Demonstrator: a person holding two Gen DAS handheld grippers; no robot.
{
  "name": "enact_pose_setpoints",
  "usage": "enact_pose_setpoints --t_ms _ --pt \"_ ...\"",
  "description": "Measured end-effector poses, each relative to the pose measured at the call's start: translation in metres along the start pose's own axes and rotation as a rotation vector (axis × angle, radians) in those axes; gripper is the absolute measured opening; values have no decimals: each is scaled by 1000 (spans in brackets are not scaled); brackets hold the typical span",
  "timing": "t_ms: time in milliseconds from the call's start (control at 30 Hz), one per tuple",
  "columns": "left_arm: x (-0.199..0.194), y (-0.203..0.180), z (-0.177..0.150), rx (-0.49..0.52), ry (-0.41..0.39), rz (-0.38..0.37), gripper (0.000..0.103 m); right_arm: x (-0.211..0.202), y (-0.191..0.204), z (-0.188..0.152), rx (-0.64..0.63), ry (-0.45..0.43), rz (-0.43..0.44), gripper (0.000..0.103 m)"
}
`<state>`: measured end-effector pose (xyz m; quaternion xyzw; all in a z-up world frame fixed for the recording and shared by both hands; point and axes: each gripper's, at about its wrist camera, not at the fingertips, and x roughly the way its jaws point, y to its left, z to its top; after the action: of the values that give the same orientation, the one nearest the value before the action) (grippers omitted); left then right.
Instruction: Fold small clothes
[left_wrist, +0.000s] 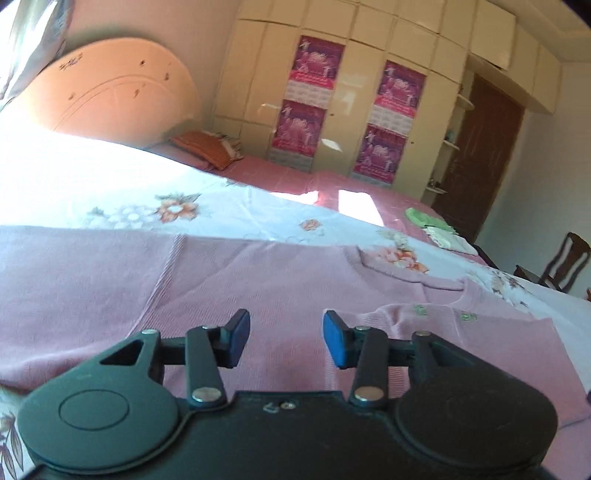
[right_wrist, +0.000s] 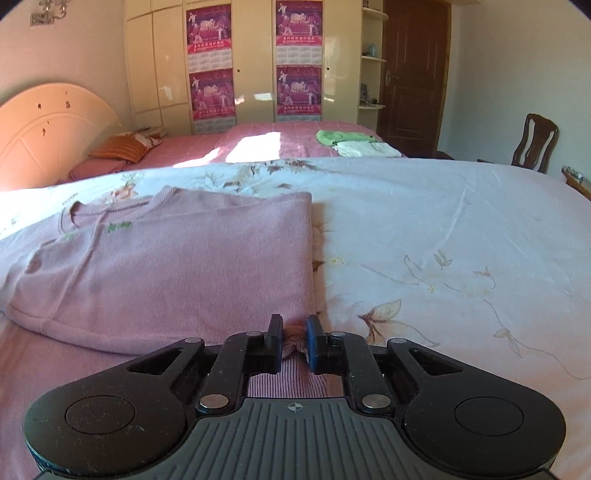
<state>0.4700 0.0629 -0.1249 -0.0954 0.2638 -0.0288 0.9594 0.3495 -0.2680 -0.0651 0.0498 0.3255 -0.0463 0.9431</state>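
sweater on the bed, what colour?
Dusty pink sweater, small green embroidery near the neckline; clearest in the right wrist view.

A wardrobe (right_wrist: 255, 62) with purple posters (right_wrist: 208, 33), a brown door (right_wrist: 415, 74) and a wooden chair (right_wrist: 535, 142).

daylight floods in from my left, blowing out the bed sheet (left_wrist: 74, 177) by the headboard (left_wrist: 110, 96) to pure white. a sunlit patch glares on the far pink bed (right_wrist: 255, 144). the left wrist view is tilted and softly blurred; the right is sharper. both bow at the edges with dark corners.
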Motion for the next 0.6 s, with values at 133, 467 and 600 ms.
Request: enact_pose_setpoints --t_ms 133,467,600 --pt "18 -50 6 129 48 -183 64 22 9 21 -47 -17 23 12" --pt "87 -60 1 159 164 -114 64 128 -13 77 -29 75 -51 12" --pt "52 -62 2 162 94 -112 69 108 -25 76 -7 59 -30 12"
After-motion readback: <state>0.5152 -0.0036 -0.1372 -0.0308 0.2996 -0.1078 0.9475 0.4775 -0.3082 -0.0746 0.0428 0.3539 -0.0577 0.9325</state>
